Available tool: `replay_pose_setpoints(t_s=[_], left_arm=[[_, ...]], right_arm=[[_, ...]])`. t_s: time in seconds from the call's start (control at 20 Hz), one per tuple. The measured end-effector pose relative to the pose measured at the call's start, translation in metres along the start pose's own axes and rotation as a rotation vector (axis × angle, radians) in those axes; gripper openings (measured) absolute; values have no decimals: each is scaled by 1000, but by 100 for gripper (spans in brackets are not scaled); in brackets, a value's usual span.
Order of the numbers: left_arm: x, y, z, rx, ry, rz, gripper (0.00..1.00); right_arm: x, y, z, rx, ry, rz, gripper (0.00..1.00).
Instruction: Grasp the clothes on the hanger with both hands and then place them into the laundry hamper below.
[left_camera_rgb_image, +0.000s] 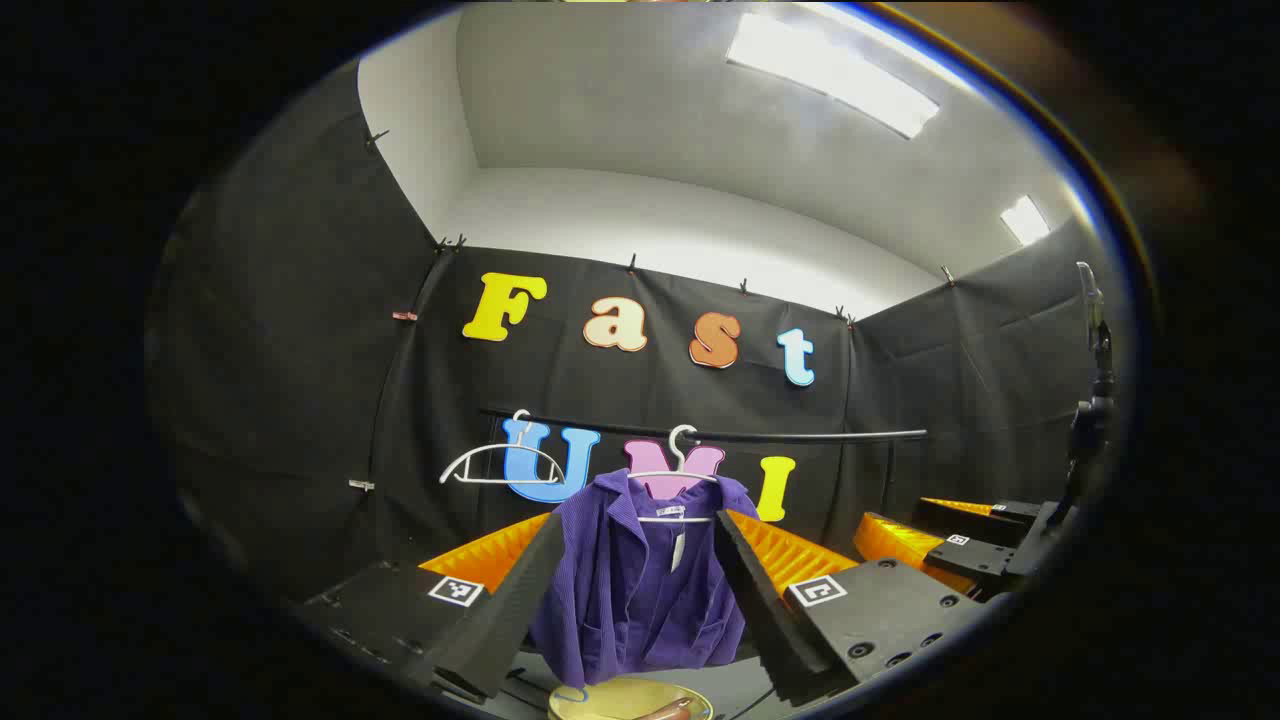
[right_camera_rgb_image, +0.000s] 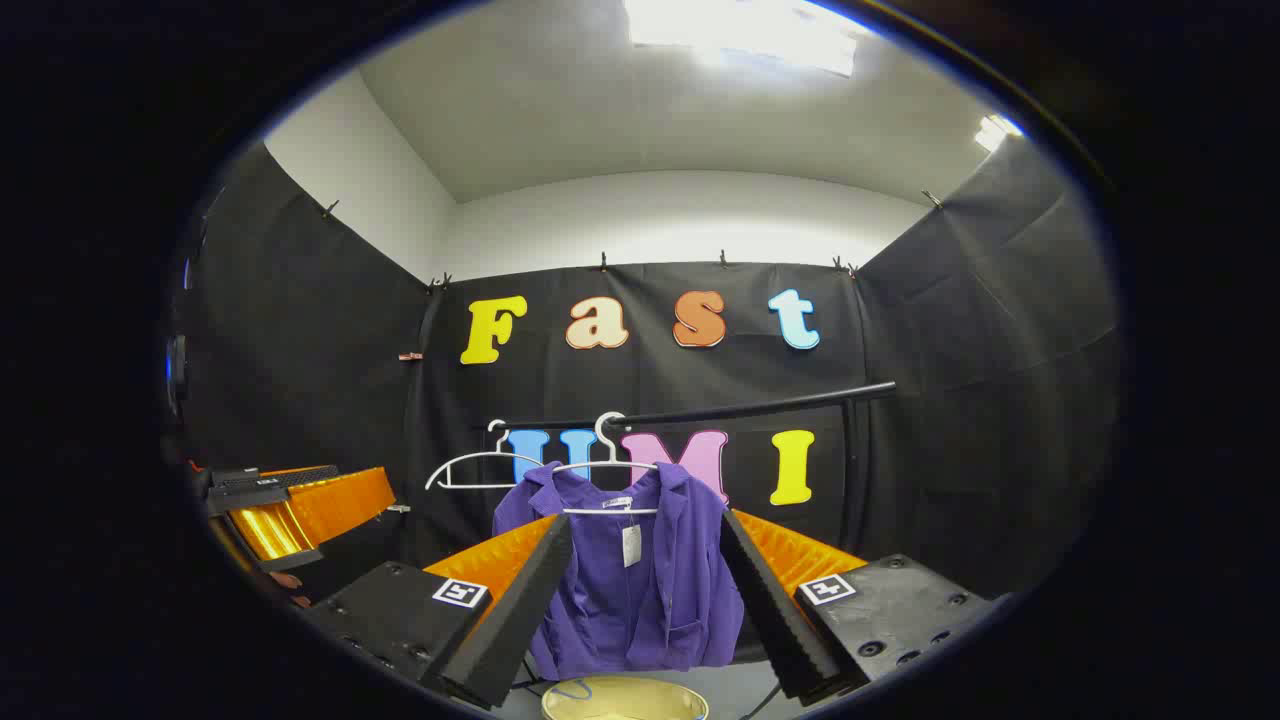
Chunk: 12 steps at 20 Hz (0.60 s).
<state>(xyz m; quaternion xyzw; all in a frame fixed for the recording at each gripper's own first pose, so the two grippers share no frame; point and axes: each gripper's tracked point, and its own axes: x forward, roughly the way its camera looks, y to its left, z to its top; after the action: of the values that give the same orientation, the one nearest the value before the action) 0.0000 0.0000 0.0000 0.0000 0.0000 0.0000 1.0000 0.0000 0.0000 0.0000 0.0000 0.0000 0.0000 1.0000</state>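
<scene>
A purple shirt (left_camera_rgb_image: 640, 590) hangs on a white hanger (left_camera_rgb_image: 680, 470) from a black rail (left_camera_rgb_image: 800, 436), straight ahead in the left gripper view. My left gripper (left_camera_rgb_image: 640, 520) is open, and its fingers frame the shirt from a distance without touching it. The right gripper view shows the same shirt (right_camera_rgb_image: 640, 590) on its hanger (right_camera_rgb_image: 605, 465), with my right gripper (right_camera_rgb_image: 645, 522) open and short of the cloth. Under the shirt lies the round yellowish rim of the hamper (left_camera_rgb_image: 620, 702) (right_camera_rgb_image: 625, 700). The two grippers are side by side: the right one (left_camera_rgb_image: 930, 525) is at the far right, the left one (right_camera_rgb_image: 290, 500) at the far left.
An empty white hanger (left_camera_rgb_image: 500, 468) (right_camera_rgb_image: 478, 468) hangs on the rail to the left of the shirt. A paper tag (right_camera_rgb_image: 631, 545) dangles inside the shirt's collar. A black stand (left_camera_rgb_image: 1090, 420) rises at the right edge of the left gripper view.
</scene>
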Motion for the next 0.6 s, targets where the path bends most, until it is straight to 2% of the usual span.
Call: replay_pose_setpoints(t_s=[0.6], left_arm=[[2,1,1,-11,-4,-6,95]], right_arm=[[1,4,8,1,-12,5,96]])
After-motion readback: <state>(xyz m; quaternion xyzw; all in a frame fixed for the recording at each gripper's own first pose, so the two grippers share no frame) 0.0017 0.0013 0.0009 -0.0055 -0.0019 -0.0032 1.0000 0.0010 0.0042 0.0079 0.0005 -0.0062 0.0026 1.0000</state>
